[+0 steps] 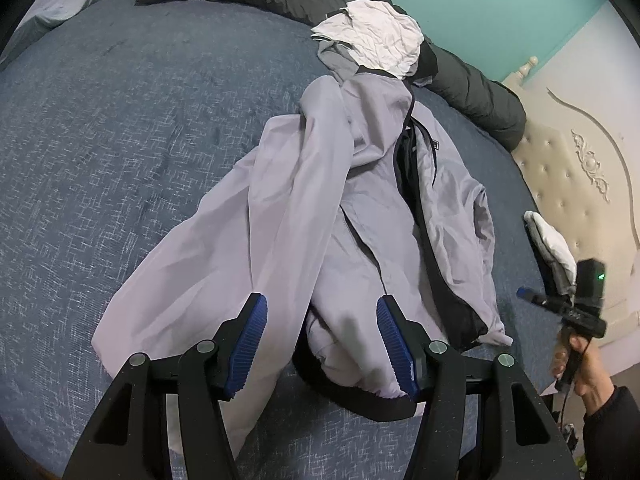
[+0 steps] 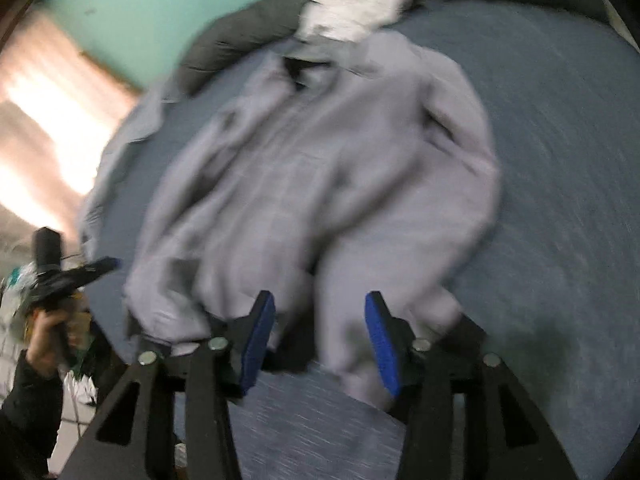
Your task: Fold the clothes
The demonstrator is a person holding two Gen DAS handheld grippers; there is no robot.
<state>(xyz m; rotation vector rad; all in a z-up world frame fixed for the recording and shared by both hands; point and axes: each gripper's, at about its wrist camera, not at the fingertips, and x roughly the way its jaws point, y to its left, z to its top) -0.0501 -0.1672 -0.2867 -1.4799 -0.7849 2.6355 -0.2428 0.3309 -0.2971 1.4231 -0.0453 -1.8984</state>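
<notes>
While the grey jacket (image 1: 360,216) lay rumpled mid-frame on the bed (image 1: 120,140), both tongs, left (image 1: 320,344) and right (image 2: 320,344), stood wide, seemingly empty despite blur; next, a hem grasp.

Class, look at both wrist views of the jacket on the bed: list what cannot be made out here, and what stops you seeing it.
- Jacket seams and zip: right wrist view, smeared by motion blur.
- Jacket's near hem: left wrist view, partly behind the left tongs.
- Clothes pile contents: left wrist view, the white top layer covers the rest.
- Room at left: right wrist view, washed out by glare.
- Person: both views, cut off at the edge beyond hand and sleeve.
</notes>
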